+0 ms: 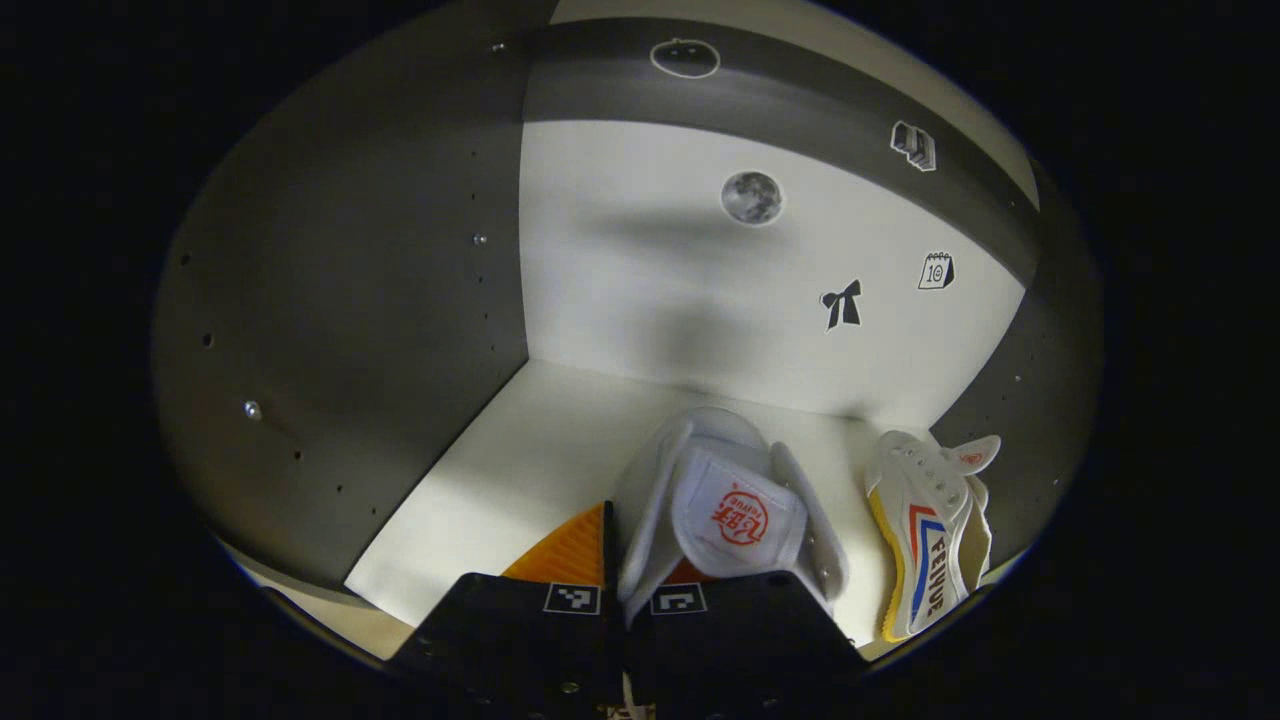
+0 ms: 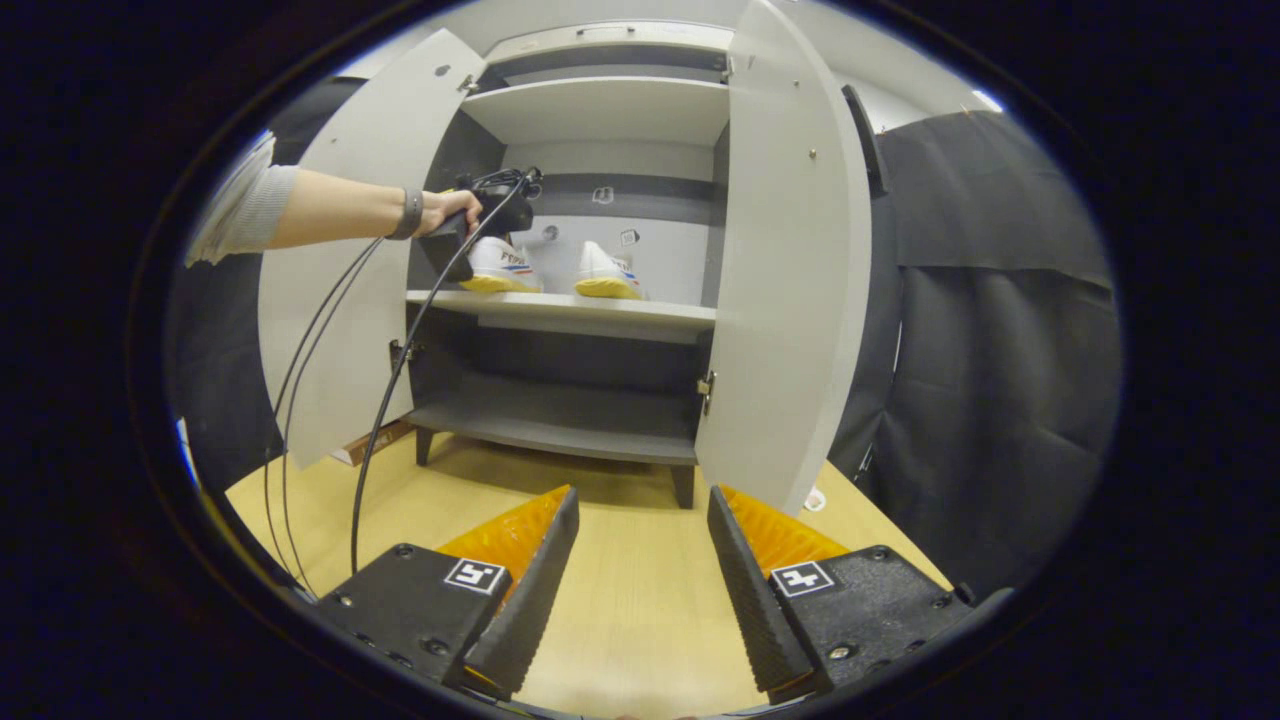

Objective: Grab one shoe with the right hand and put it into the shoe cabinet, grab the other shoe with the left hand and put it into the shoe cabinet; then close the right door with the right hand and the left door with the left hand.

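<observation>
Left gripper view: the left gripper (image 1: 622, 560) sits at 6 o'clock, inside the cabinet, its fingers drawn close together and pinching the heel of a white shoe (image 1: 735, 510). That shoe rests on the pale shelf (image 1: 520, 460) with its heel toward the camera and a red logo on the heel tab. At 4 o'clock a second shoe (image 1: 925, 530) lies on the same shelf, near the first but apart from it, close to the dark right wall; it shows a yellow sole edge and red and blue stripes. The back panel (image 1: 640, 270) carries small stickers: a moon (image 1: 751, 197) at 12 o'clock, a bow (image 1: 842, 304) and a calendar (image 1: 936, 271) toward 2 o'clock. The dark left wall (image 1: 340, 330) fills 9 o'clock.

Right gripper view: the right gripper (image 2: 643, 560) is at 6 o'clock, fingers spread wide, holding nothing, above a wooden floor (image 2: 640, 620). The cabinet (image 2: 590, 320) stands at 12 o'clock with both doors open, the left door (image 2: 345, 300) toward 10 o'clock and the right door (image 2: 790, 280) toward 1 o'clock. Both shoes stand on the middle shelf, one (image 2: 505, 268) at the far gripper, the other (image 2: 608, 274) just right of it. A hand (image 2: 450, 208) at 10 o'clock holds that far gripper at the shelf, cables (image 2: 330, 330) trailing down from it.
</observation>
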`<state>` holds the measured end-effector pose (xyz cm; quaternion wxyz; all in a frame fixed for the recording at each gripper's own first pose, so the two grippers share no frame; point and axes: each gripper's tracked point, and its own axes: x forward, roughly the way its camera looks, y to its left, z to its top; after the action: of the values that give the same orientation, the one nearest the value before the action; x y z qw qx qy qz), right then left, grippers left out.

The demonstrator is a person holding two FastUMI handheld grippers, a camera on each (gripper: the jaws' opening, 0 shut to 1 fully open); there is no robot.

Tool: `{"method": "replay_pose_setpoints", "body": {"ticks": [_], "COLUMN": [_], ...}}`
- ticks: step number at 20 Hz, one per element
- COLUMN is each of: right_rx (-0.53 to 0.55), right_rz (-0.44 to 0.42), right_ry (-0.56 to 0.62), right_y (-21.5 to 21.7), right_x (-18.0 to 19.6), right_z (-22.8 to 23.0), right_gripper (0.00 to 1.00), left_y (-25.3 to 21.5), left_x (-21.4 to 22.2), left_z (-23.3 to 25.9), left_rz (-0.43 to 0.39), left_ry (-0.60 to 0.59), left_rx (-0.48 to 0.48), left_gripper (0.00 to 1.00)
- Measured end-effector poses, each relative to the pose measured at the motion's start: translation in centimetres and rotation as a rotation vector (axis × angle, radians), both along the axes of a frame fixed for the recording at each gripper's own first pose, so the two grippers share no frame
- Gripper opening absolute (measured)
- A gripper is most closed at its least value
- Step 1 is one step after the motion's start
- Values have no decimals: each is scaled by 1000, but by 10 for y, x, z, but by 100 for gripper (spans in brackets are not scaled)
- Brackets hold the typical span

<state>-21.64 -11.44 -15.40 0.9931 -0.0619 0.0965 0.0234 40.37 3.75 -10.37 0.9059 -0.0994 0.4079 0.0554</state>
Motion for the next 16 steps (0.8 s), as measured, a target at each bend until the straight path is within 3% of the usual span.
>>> {"method": "replay_pose_setpoints", "body": {"ticks": [2,4,6,7,10,13,14,15,16], "right_rx": [4,13,15,15,18,13,13,14,15], "right_rz": [-7,-8,-7,-8,3,17,22,28,33], "right_ry": [4,8,8,8,5,0,0,-1,-4], "right_y": [-2,-3,-4,-4,-1,2,4,5,7], "right_x": [2,3,4,5,5,3,3,2,1], "right_z": [-2,-4,-5,-5,-4,-4,-4,-4,-3], "right_gripper": [82,83,82,82,82,82,82,82,82], "left_y": [0,-6,-9,-8,-3,-6,-12,-13,-14], "left_x": [-4,-1,-7,-11,-20,-34,-40,-48,-55], "left_z": [-4,1,4,5,14,37,48,59,74], "left_rz": [-3,-28,-47,-46,-44,-60,-77,-85,-95], "left_ry": [19,-1,20,27,30,-14,-46,-79,-125], "left_rx": [-7,-26,-37,-38,-39,-71,-92,-102,-109], "left_gripper": [25,24,35,51,58,58,46,58,58]}}
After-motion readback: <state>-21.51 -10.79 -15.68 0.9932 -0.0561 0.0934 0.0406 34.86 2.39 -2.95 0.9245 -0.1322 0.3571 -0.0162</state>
